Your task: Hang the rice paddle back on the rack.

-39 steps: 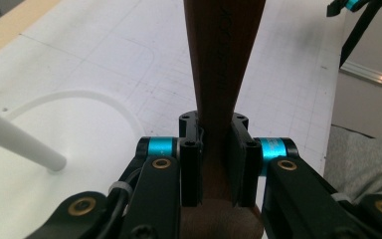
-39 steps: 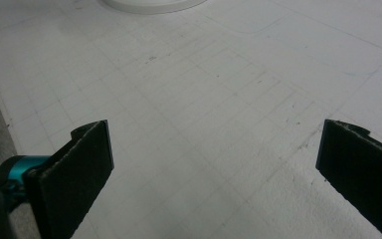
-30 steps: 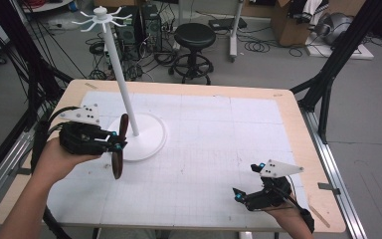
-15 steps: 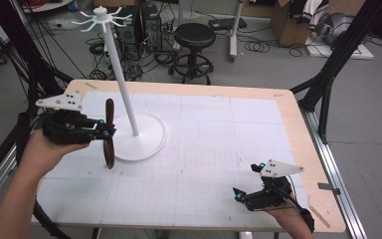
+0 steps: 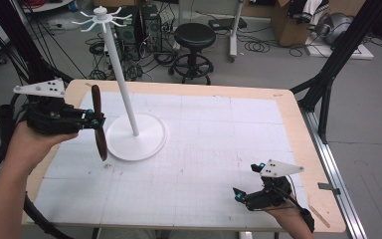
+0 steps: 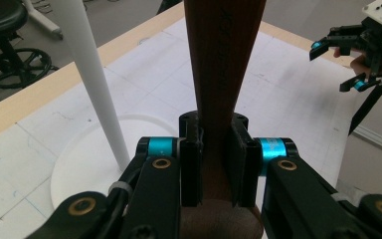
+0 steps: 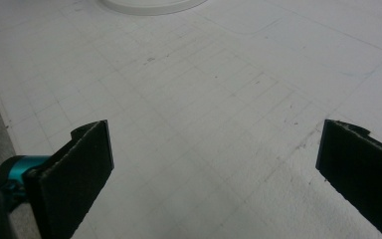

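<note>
My left gripper [image 5: 96,123] is shut on a dark brown wooden utensil [image 5: 98,122] and holds it upright above the table's left side. In the left gripper view its handle [image 6: 221,59] rises between the two jaws, clamped near the rounded lower end. Just to the right stands a white stand with a round base [image 5: 137,136] and a tall pole [image 5: 121,74] topped by small hook arms [image 5: 102,18]. My right gripper [image 5: 246,185] rests low near the front right of the table, open, with bare mat between its pads [image 7: 74,169].
A white gridded mat [image 5: 219,144] covers a table with a wooden rim [image 5: 298,124]. Beyond the far edge are a black stool [image 5: 194,45], cables and boxes on the floor. A black frame leg [image 5: 328,74] stands at the right.
My left gripper has risen and shifted left and back with the wooden utensil, which has turned from tilted to nearly upright. The right gripper has stayed in place.
</note>
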`<state>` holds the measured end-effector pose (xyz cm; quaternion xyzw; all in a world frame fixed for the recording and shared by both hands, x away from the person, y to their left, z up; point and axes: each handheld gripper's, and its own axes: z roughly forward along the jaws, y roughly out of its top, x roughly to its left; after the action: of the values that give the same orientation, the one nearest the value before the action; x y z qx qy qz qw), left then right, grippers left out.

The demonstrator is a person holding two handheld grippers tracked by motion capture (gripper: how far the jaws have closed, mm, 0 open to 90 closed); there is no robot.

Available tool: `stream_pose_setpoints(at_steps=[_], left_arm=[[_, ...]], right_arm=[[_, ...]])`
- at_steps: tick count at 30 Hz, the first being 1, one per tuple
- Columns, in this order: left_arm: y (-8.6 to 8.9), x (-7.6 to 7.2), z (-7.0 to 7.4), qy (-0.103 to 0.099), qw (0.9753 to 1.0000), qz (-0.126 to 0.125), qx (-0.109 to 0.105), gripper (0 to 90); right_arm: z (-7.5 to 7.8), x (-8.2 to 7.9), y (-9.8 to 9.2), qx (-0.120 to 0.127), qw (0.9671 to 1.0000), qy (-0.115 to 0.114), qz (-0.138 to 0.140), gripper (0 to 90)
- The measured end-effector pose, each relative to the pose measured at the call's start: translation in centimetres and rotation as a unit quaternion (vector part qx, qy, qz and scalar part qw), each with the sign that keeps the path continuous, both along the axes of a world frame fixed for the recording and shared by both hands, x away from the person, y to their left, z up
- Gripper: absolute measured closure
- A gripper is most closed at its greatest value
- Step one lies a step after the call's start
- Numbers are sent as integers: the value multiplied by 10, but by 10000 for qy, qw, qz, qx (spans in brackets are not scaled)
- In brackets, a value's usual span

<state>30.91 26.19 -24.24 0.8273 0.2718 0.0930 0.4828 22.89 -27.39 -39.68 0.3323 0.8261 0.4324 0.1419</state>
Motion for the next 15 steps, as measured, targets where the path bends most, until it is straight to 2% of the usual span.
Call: stream_pose_setpoints(at_steps=[8,15], left_arm=[[8,2,15,-43,9999,117,27,778],[13,1,33,-169,9997,179,22,778]], right_arm=[[0,0,0,19,10000,-6,-6,5],[0,0,-1,15,10000,-10,-8,5]])
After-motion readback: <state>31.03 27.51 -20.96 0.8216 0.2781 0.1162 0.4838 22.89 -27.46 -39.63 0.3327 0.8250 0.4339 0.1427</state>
